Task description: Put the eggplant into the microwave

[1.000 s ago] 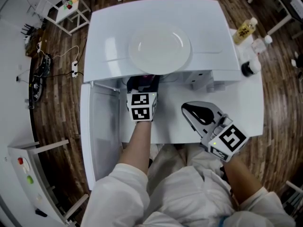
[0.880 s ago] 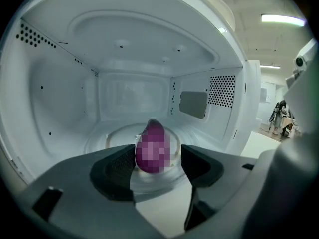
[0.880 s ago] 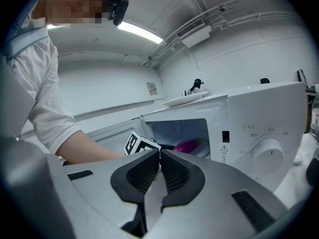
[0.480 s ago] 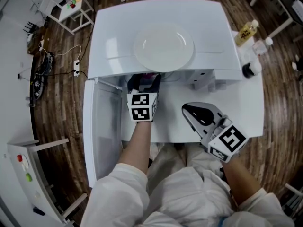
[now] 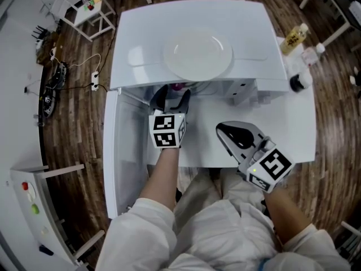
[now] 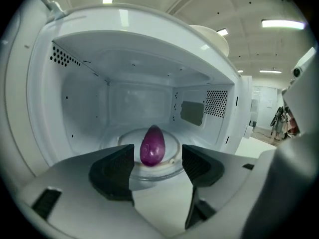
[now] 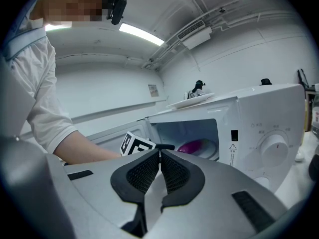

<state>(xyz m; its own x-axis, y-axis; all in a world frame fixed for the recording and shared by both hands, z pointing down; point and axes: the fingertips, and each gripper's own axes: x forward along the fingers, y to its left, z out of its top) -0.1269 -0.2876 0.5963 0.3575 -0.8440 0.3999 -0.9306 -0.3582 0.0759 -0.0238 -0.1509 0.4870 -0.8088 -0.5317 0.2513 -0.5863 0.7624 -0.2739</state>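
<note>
The purple eggplant lies on the glass turntable inside the open white microwave. From above only a sliver of the eggplant shows under the microwave's top edge. My left gripper sits at the cavity mouth. Its jaws have just been opening and stand wide apart with nothing between them; the eggplant lies beyond the tips, untouched. My right gripper is shut and empty, hovering over the table in front of the microwave's control panel. In the right gripper view the eggplant shows through the opening.
The microwave door hangs open to the left of my left arm. A white plate rests on top of the microwave. Bottles and a dark-capped item stand at the table's right edge.
My left gripper has drawn back slightly out of the cavity, so its fingers show more from above. The eggplant stays on the turntable. The right gripper has not moved.
</note>
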